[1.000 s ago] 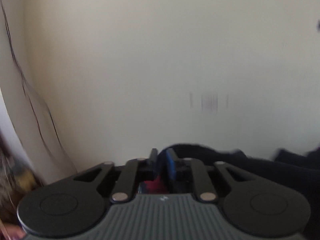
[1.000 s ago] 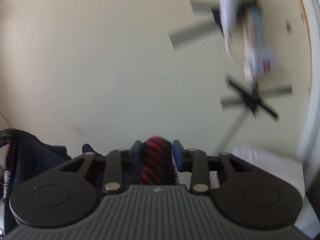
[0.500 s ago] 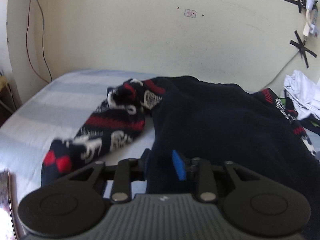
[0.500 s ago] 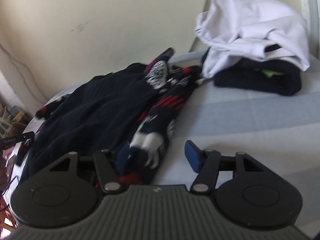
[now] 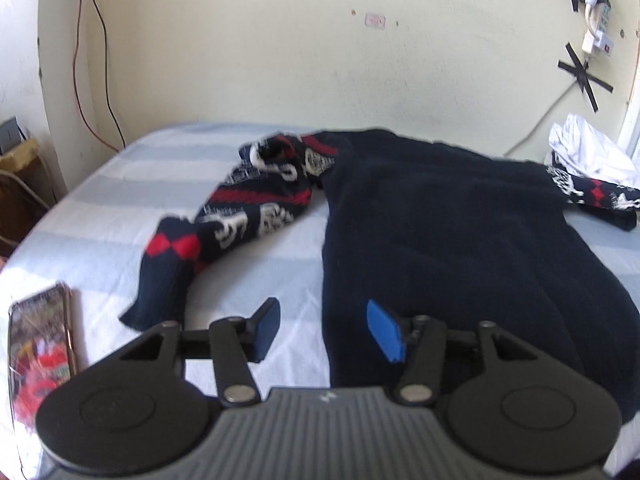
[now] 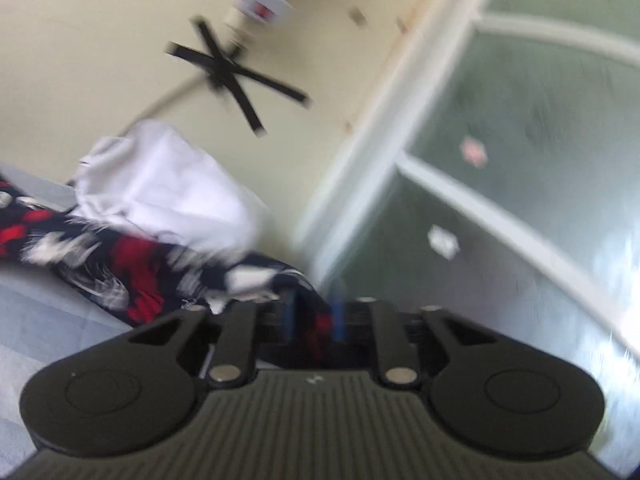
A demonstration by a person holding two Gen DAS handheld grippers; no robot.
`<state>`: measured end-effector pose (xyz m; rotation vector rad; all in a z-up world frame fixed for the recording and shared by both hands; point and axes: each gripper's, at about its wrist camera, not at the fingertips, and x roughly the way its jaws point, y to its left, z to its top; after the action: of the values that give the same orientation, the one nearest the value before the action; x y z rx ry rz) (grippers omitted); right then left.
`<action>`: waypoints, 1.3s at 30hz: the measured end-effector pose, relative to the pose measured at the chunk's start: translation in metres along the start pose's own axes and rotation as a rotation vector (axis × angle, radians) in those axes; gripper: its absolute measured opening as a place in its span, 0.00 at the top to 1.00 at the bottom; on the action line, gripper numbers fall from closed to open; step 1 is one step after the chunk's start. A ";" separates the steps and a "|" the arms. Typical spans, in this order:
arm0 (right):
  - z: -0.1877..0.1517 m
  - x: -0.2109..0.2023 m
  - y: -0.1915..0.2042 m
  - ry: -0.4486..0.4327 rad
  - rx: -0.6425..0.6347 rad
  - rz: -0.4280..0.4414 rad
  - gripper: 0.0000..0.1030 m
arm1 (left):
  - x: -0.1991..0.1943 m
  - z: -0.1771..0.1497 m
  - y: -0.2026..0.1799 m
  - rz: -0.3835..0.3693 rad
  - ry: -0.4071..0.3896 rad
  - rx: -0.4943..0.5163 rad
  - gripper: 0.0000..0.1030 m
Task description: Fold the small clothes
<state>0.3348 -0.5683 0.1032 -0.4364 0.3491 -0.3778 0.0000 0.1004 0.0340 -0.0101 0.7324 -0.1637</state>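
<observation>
1. The view is blurred and tilted.
2. The right hand-held gripper, black with blue pads, has just been closing its jaws; a fold of the navy, red and white patterned knit garment sits between the pads, which appear to press on it.
3. The garment trails to the left over the pale blue striped bed sheet.
4. A crumpled white cloth lies just behind the garment.
5. Crossed strips of black tape mark the cream wall.
6. A white-framed frosted glass door fills the right side.
</observation>
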 end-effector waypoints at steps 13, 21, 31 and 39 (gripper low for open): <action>-0.054 -0.087 0.086 0.219 0.073 1.087 0.38 | -0.007 -0.025 -0.014 -0.139 0.143 0.009 0.53; -0.065 -0.137 0.119 0.209 -0.012 1.151 0.95 | -0.049 -0.018 0.002 -0.104 0.060 -0.006 0.91; -0.061 -0.152 0.070 0.286 -0.114 1.181 0.93 | -0.077 -0.040 0.013 -0.040 0.104 -0.014 0.90; -0.018 -0.108 0.077 0.107 0.120 1.063 0.51 | -0.062 0.003 0.072 0.127 -0.020 -0.241 0.49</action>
<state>0.2550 -0.4637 0.0785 -0.0696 0.6051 0.6150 -0.0327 0.1808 0.0725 -0.1947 0.7268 0.0462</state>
